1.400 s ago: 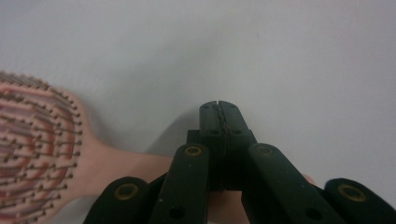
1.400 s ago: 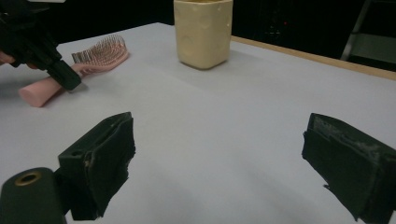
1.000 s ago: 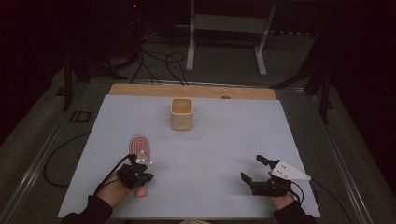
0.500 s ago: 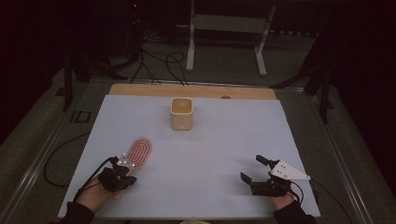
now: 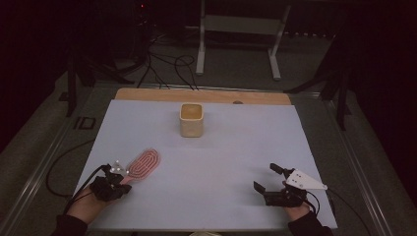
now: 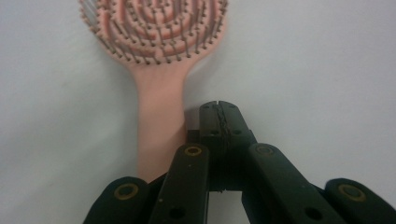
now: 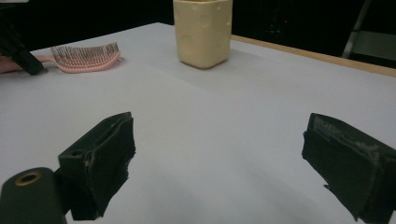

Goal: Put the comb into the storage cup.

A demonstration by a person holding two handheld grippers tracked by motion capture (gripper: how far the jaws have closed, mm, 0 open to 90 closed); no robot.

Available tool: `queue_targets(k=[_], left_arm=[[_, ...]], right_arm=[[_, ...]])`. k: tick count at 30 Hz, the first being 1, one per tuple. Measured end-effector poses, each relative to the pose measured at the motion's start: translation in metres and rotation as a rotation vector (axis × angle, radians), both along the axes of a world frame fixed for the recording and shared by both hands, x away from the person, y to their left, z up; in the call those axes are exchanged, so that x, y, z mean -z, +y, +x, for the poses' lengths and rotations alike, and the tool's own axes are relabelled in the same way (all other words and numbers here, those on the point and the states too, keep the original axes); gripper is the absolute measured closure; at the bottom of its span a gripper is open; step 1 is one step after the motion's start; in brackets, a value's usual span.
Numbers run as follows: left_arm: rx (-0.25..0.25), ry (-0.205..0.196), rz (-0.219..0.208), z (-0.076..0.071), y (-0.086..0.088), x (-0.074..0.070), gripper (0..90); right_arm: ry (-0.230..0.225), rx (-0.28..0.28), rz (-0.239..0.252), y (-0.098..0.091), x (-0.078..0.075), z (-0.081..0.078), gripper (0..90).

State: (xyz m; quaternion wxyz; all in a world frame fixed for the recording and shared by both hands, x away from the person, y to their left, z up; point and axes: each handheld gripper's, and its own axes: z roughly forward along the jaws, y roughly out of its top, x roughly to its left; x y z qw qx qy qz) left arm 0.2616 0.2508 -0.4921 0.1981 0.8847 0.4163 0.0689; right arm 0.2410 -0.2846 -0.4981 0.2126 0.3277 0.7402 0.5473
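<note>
- The pink hairbrush lies flat on the white counter, near the left edge, bristles up.
- The left claw is closed with nothing in it. Its tips sit just beside the brush handle, on the right of it, not around it.
- I think the brush lies free, so the claw can grab the handle.
- The right claw is open wide and empty, low over the near right of the counter.
- The yellow cup stands upright at the far middle.
- The left gripper view shows the handle lying outside the claw. The high view is too small to tell.
</note>
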Motion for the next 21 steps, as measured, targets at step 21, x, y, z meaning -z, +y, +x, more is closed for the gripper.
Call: queue_targets(k=[21], left_arm=[[-0.007, -0.051, 0.01, 0.003, 0.007, -0.028, 69.6]], right_arm=[[0.0, -0.002, -0.001, 0.0, 0.0, 0.0, 8.8]])
